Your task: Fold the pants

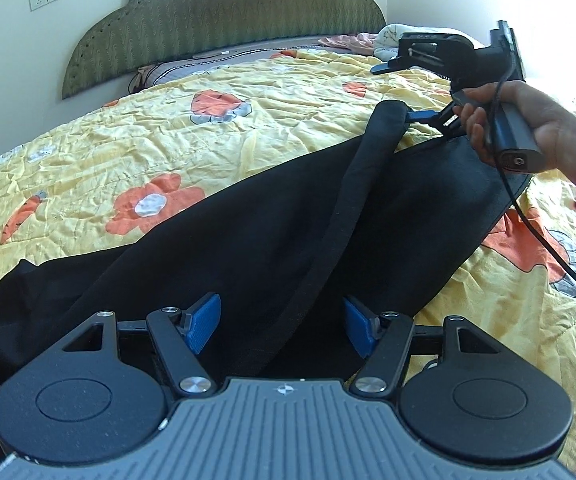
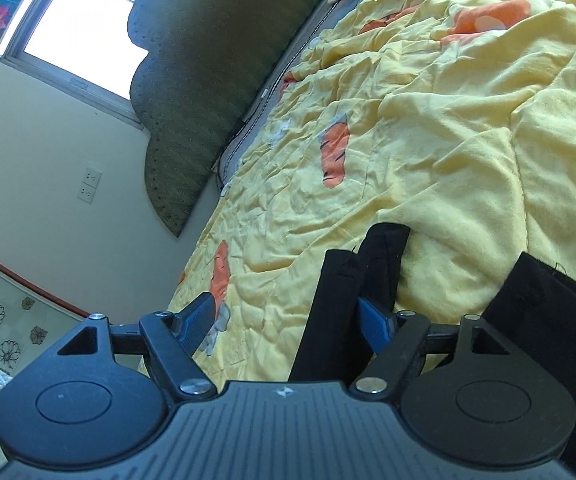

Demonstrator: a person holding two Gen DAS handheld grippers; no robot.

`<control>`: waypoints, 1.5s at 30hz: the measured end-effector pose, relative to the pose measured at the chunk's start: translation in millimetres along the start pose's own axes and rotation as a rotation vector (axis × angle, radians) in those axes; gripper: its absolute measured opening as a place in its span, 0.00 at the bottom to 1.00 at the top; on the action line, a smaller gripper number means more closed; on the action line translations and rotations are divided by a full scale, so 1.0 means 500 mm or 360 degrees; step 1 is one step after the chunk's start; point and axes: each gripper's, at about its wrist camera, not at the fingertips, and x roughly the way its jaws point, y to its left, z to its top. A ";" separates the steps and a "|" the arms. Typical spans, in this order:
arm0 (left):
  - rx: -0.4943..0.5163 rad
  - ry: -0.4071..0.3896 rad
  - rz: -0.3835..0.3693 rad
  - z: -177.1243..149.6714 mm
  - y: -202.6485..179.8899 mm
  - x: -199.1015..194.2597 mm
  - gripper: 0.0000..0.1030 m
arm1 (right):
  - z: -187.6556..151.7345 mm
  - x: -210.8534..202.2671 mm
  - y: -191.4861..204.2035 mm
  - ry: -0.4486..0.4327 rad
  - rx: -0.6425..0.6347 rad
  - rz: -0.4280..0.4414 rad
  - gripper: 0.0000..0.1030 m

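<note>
Black pants [image 1: 247,232] lie spread on a yellow flowered quilt [image 1: 127,128]. My left gripper [image 1: 283,324] hovers open just over them, and a raised fold of black cloth [image 1: 328,240] runs between its blue pads [image 1: 203,320]. That fold leads up to my right gripper [image 1: 402,92], held by a hand [image 1: 536,128] at the upper right. In the right wrist view the right gripper [image 2: 285,326] is open. A black cloth end [image 2: 352,280] stands between its jaws, leaning on the right-hand pad [image 2: 374,328], and the left-hand pad is clear of it. More black cloth [image 2: 548,320] lies at the right.
A green padded headboard [image 1: 227,16] stands against the wall behind the bed. Crumpled pale clothes [image 1: 352,40] lie near the far pillow end. A cable [image 1: 544,240] trails from the right gripper across the quilt. The window [image 2: 75,28] is beside the headboard.
</note>
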 end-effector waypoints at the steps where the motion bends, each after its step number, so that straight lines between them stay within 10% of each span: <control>1: 0.0004 -0.0003 -0.0002 0.000 -0.001 -0.001 0.66 | 0.002 0.008 0.001 -0.0003 -0.0005 -0.0020 0.71; 6: 0.0028 -0.0020 0.0010 0.002 -0.006 -0.003 0.64 | 0.006 0.040 0.003 0.0025 -0.0052 -0.0173 0.05; 22: -0.0095 -0.0149 0.0040 0.029 0.015 -0.019 0.12 | 0.054 -0.062 0.169 -0.0161 -0.0236 0.0235 0.04; 27: -0.0167 -0.0301 0.0015 0.029 0.024 -0.062 0.10 | 0.048 -0.145 0.179 -0.0302 -0.0279 0.0332 0.04; 34: -0.0098 -0.0152 -0.0067 -0.006 -0.006 -0.028 0.10 | 0.033 -0.185 0.034 -0.0235 -0.0100 -0.0016 0.04; 42: -0.0309 -0.0401 -0.0017 0.026 0.043 -0.090 0.10 | 0.030 -0.273 0.107 -0.0448 -0.0333 0.0347 0.04; 45: -0.0196 -0.0208 -0.0061 0.009 0.016 -0.054 0.10 | 0.012 -0.274 0.044 -0.0354 -0.0244 0.0062 0.04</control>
